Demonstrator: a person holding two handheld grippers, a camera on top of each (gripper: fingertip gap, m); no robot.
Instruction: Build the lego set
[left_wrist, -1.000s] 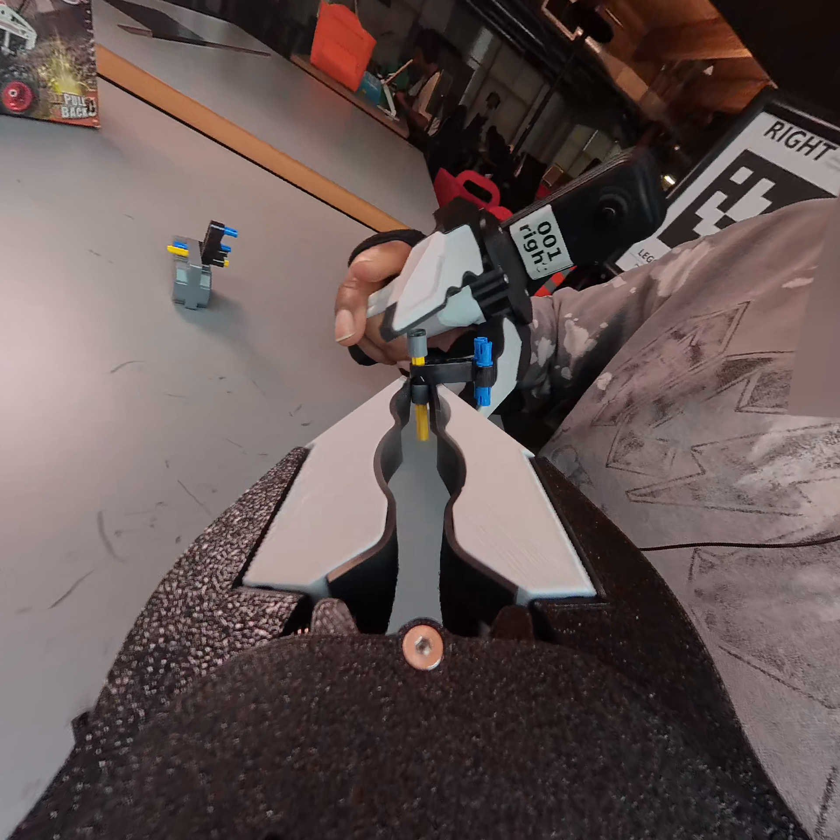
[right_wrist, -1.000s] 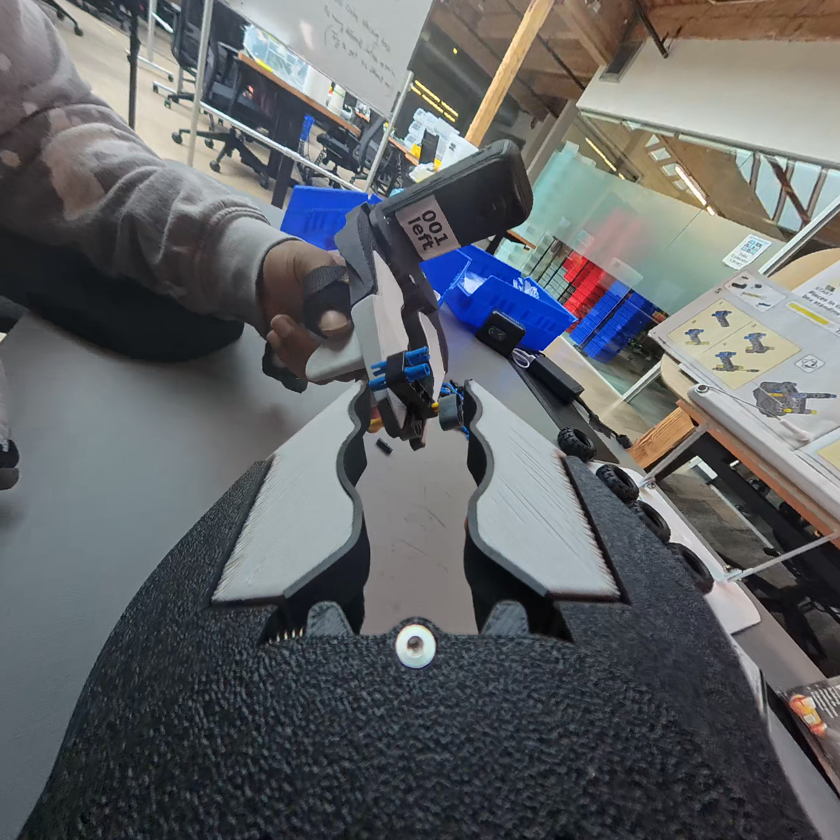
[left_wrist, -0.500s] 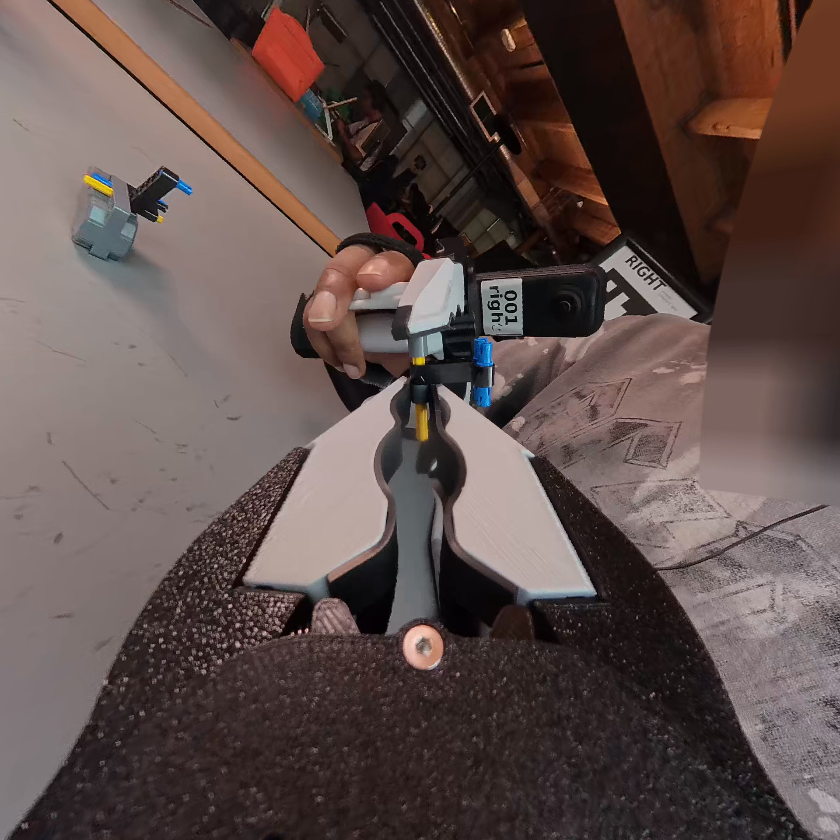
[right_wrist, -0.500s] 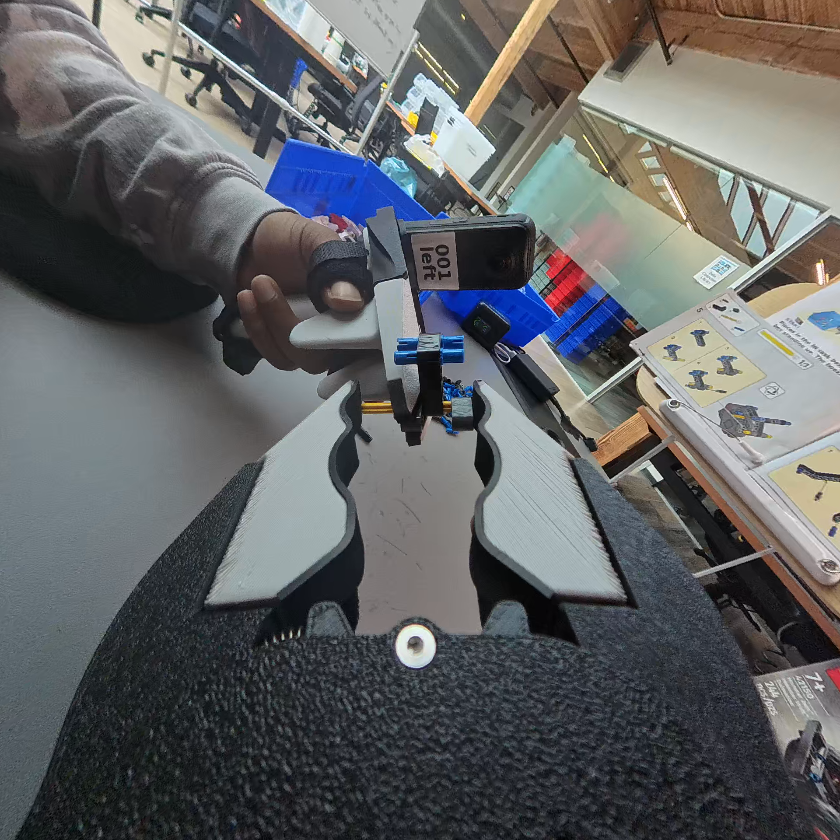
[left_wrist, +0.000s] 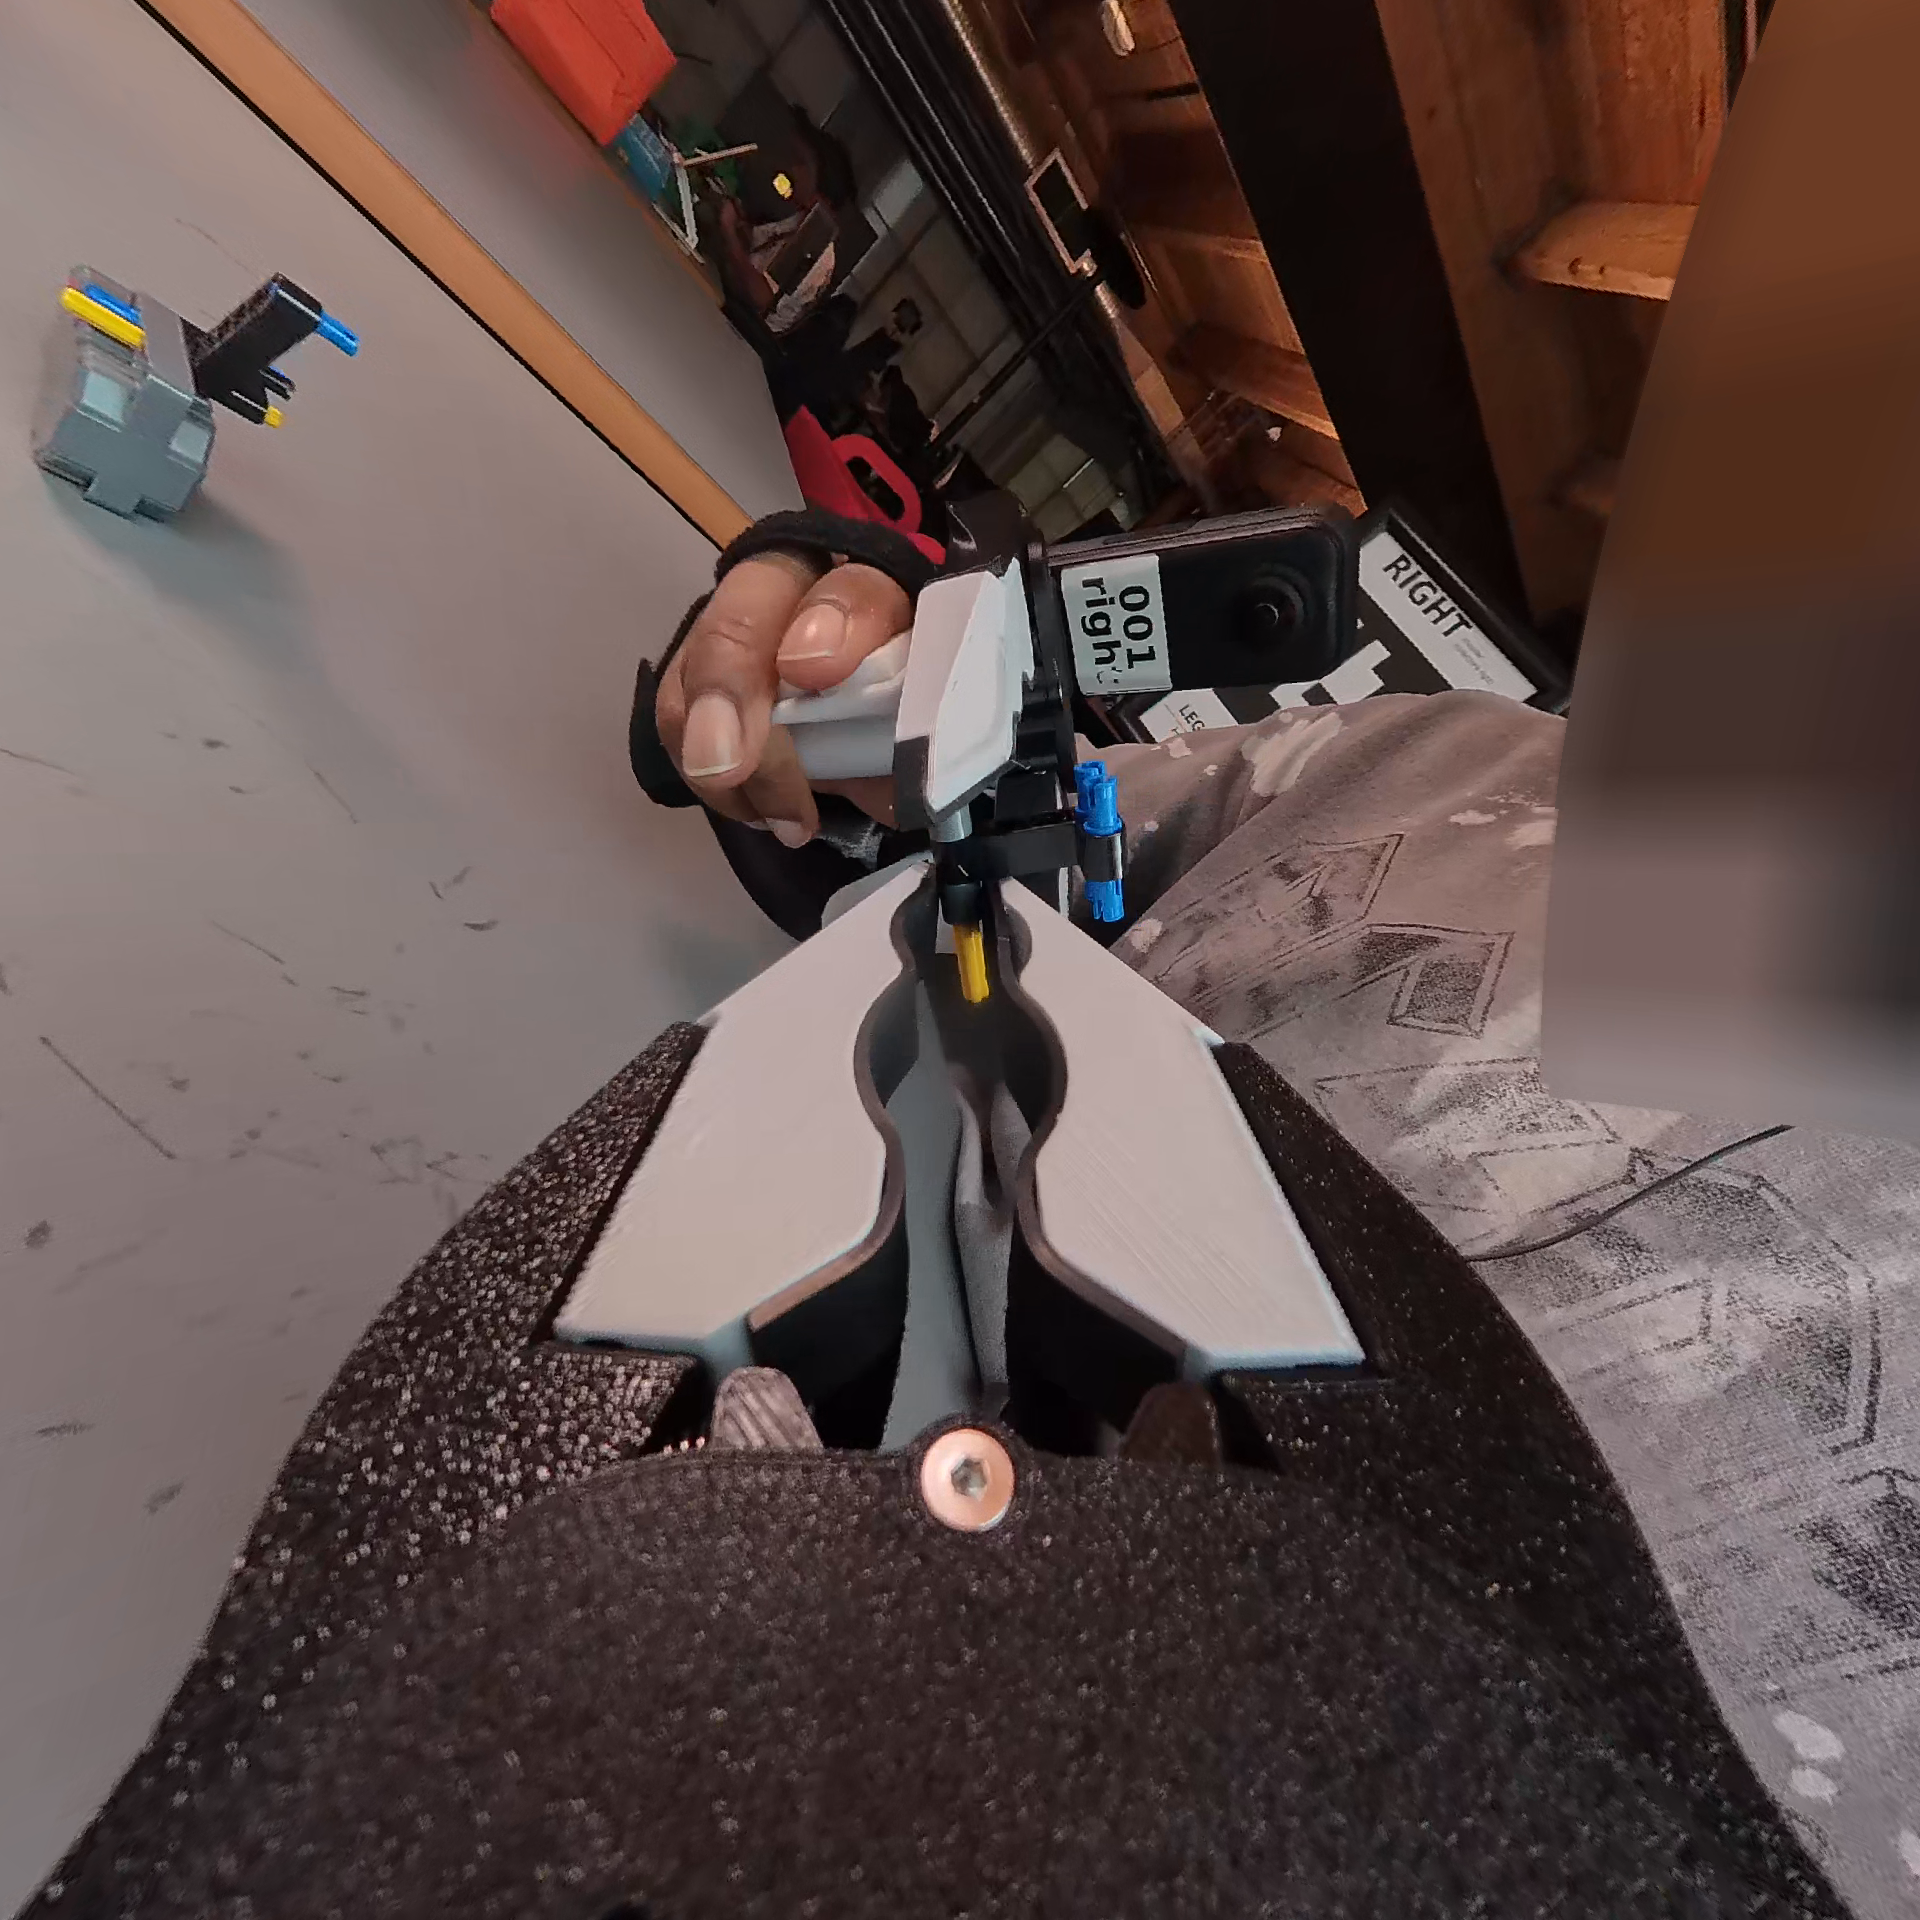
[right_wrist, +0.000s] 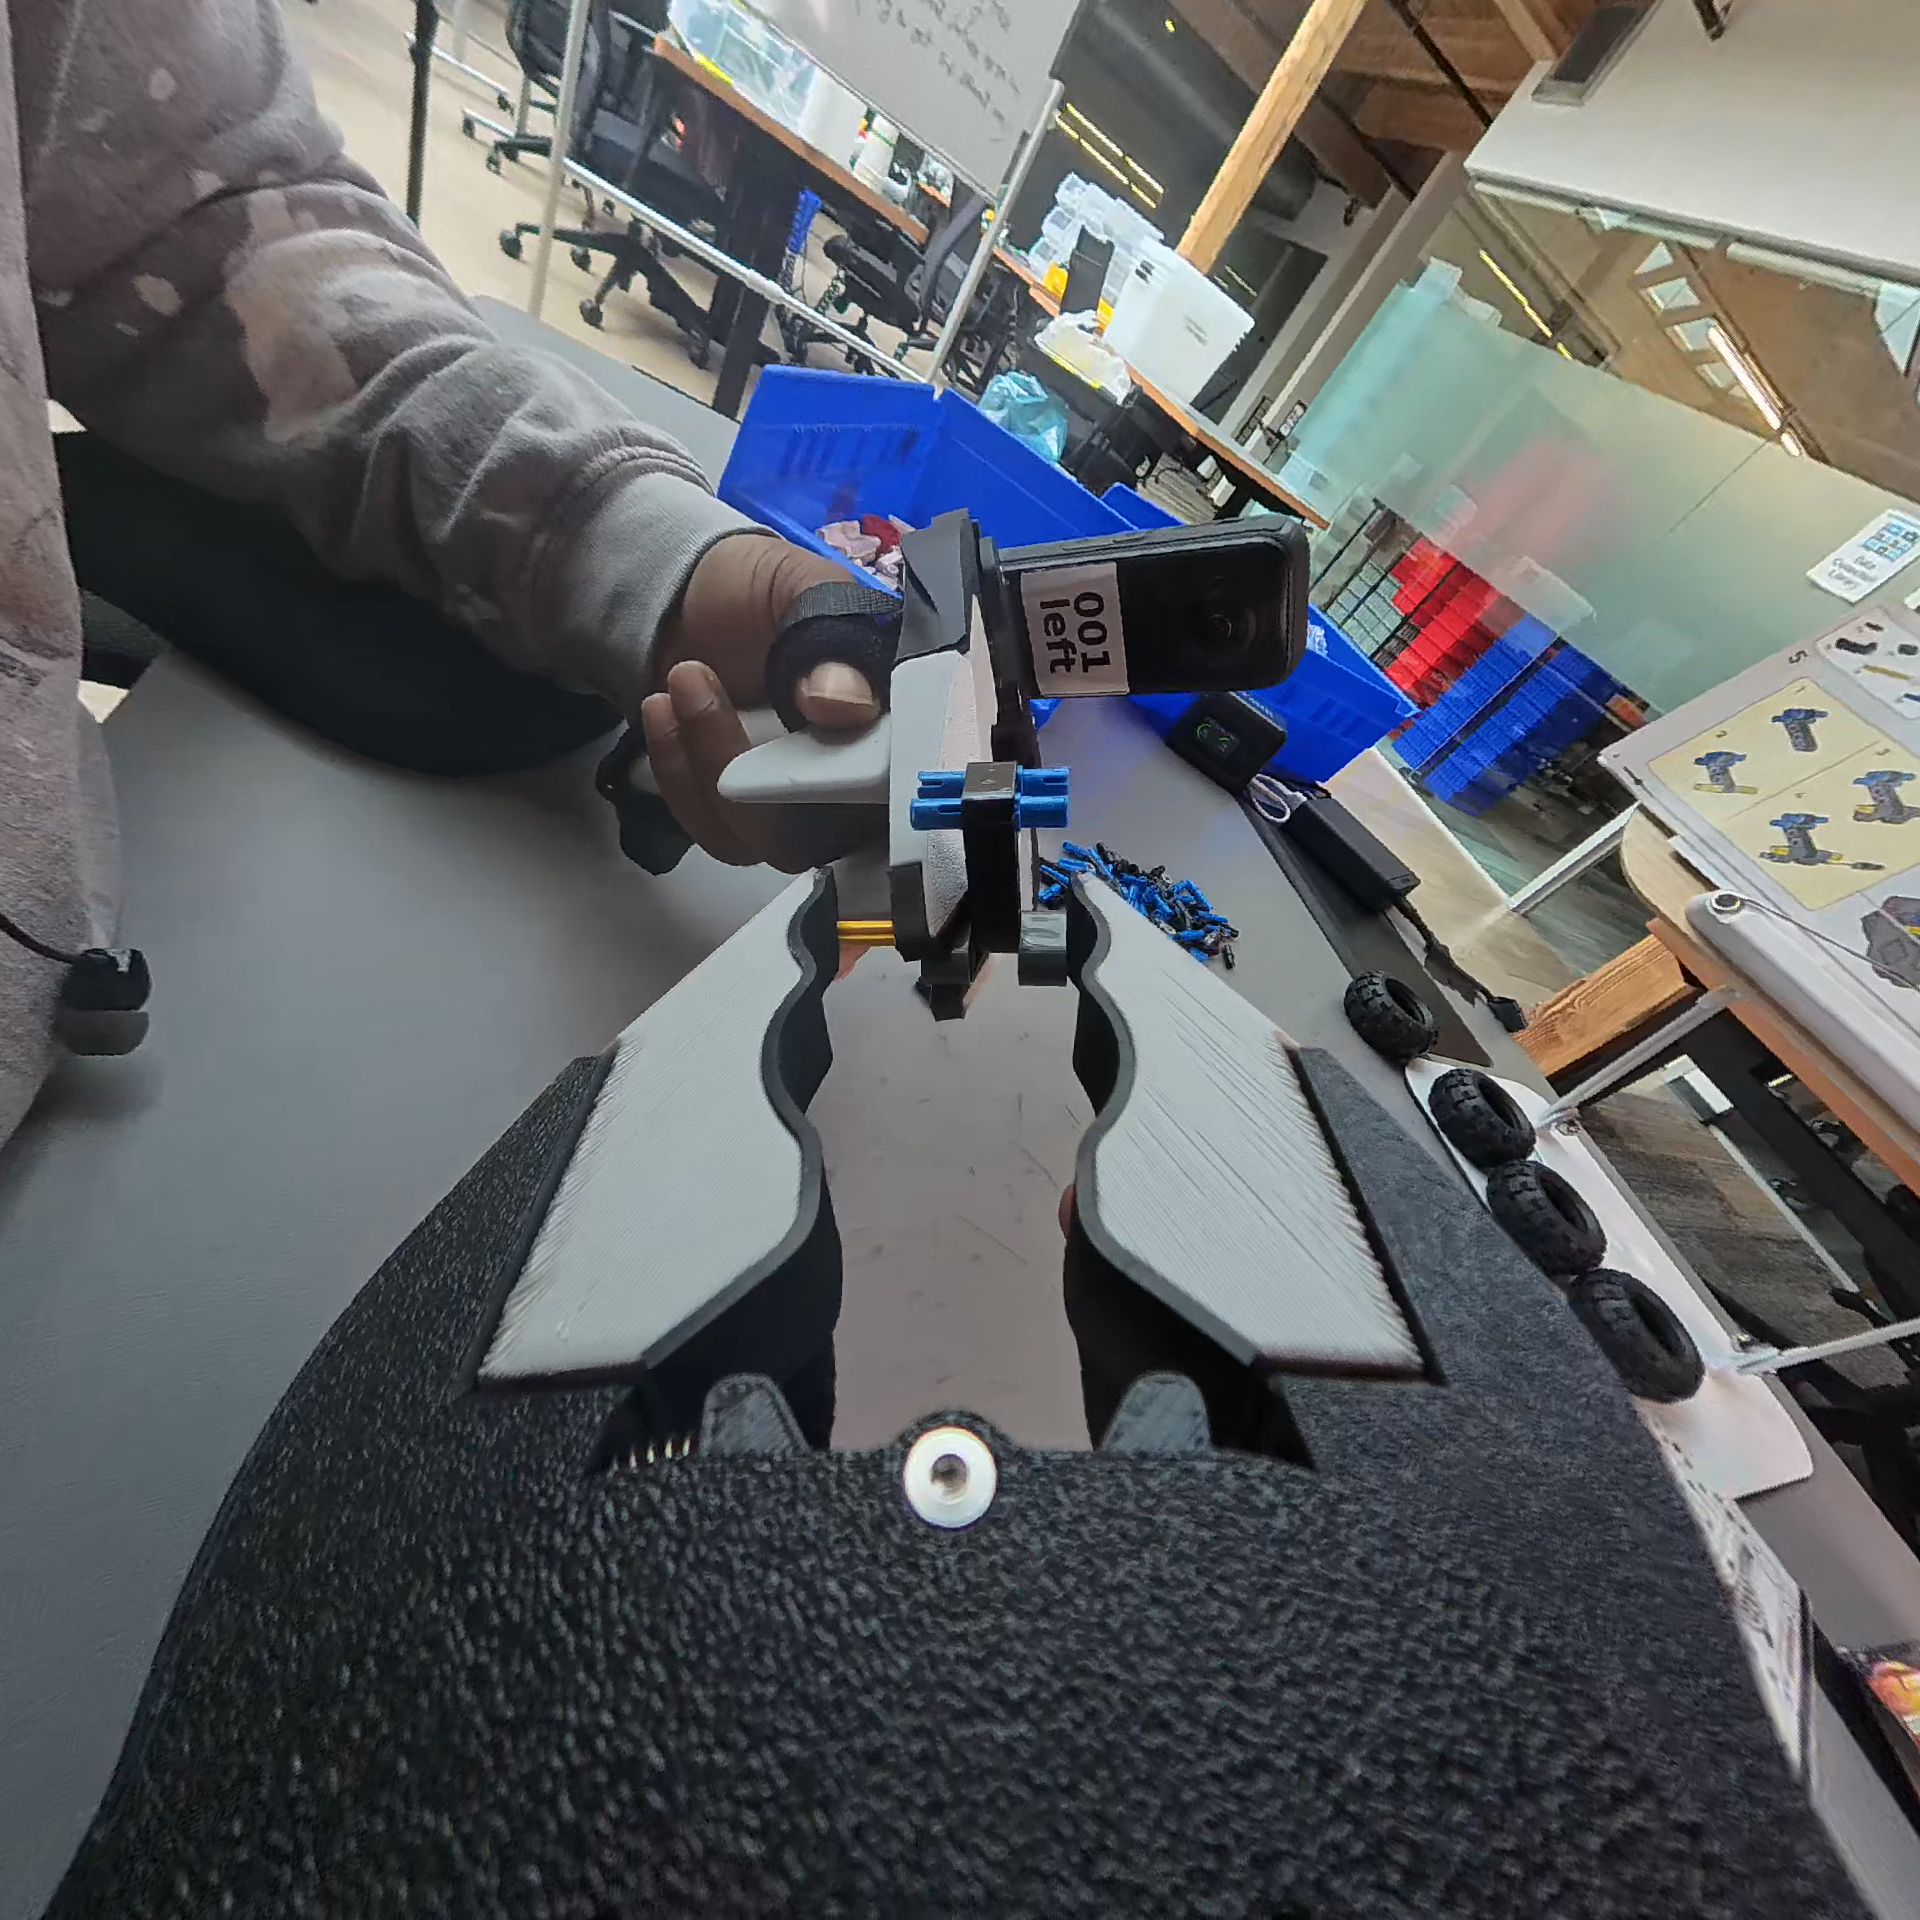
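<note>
A small lego assembly (right_wrist: 992, 862) is held between both grippers above the grey table (right_wrist: 312, 987). It is a black beam with blue pins (right_wrist: 1039, 800), a yellow axle (left_wrist: 971, 961) and a grey bush (right_wrist: 1039, 951). My left gripper (left_wrist: 961, 894) is shut on the black beam. My right gripper (right_wrist: 951, 914) spans the axle: one finger touches the yellow end, the other the grey bush. In the left wrist view the right gripper's finger (left_wrist: 961, 717) sits on the bush from above. A second build, a grey block with black, blue and yellow parts (left_wrist: 125, 416), stands on the table far left.
A pile of blue and black pins (right_wrist: 1143, 894) lies behind the grippers. Black tyres (right_wrist: 1481, 1117) line the table's right edge. Blue bins (right_wrist: 883, 457) stand at the back. An instruction booklet (right_wrist: 1787, 790) is propped at the right. The person's sleeves and torso (left_wrist: 1455, 1039) are close. Only a small space, under 4 cm, lies between the two pairs of fingers.
Both grippers have turned together with the assembly, so the black beam now stands upright in the right wrist view. Both holds are unchanged. The grey block has not moved on the table.
</note>
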